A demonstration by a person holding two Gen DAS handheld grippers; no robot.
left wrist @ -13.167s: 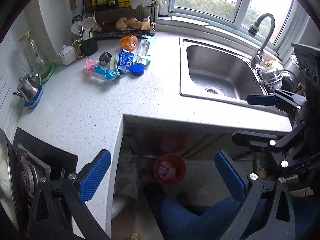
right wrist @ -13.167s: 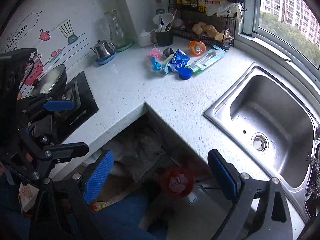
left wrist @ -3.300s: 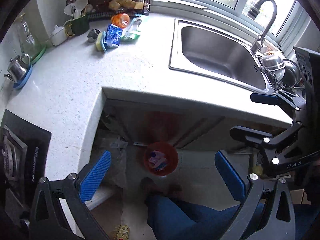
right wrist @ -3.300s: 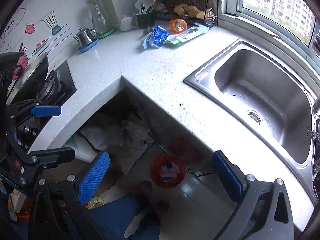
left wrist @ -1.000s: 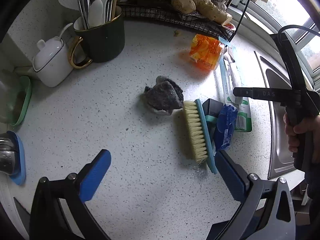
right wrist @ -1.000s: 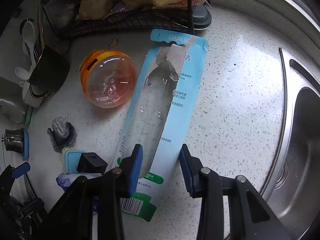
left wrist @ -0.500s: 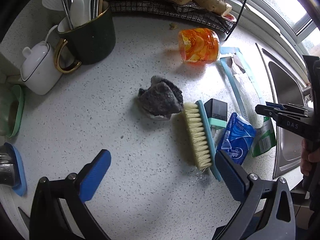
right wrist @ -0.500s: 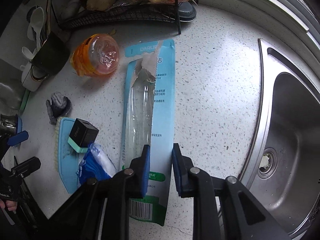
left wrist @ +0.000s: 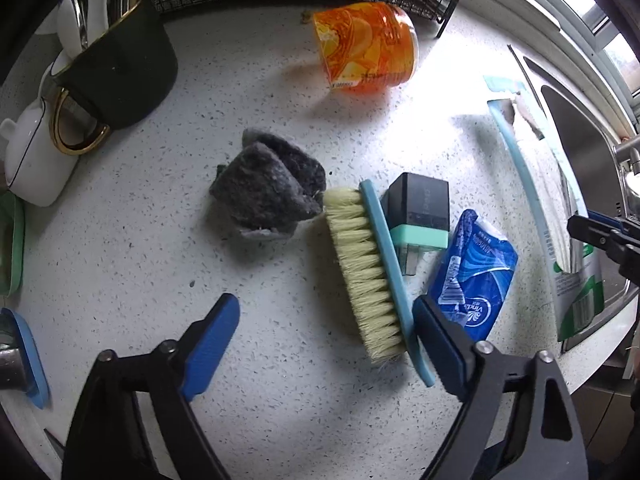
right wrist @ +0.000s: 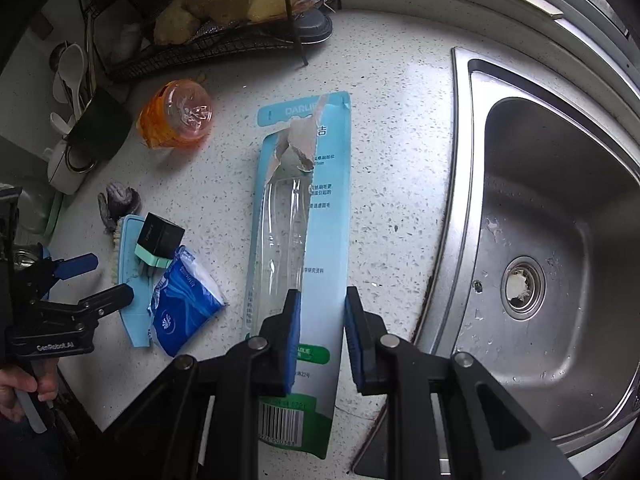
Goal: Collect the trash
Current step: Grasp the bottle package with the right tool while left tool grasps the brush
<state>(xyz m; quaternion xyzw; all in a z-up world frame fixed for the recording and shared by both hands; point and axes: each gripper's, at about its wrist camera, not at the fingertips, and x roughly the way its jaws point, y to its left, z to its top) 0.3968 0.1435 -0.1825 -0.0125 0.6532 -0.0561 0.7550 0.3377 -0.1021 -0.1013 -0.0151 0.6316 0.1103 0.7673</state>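
Trash lies on the speckled white counter (left wrist: 132, 248). My right gripper (right wrist: 320, 332) is shut on the near end of a long torn toothbrush package (right wrist: 312, 208), blue and green card with clear plastic; it also shows in the left wrist view (left wrist: 560, 216). My left gripper (left wrist: 324, 340) is open and empty, low over the counter. Ahead of it lie a grey crumpled rag (left wrist: 268, 188), a blue scrub brush (left wrist: 372, 268), a black and mint box (left wrist: 420, 212), a blue tissue pack (left wrist: 476, 276) and an orange plastic cup (left wrist: 368, 48) on its side.
A dark green mug (left wrist: 120, 64) with utensils and a white pot (left wrist: 32, 156) stand at the back left. A black wire rack (right wrist: 224, 20) holds ginger. The steel sink (right wrist: 560, 248) lies right of the package. The counter edge runs close below.
My right gripper has pulled the package back toward the counter edge, its jaws now slightly wider apart. My left gripper has moved in lower toward the brush and rag.
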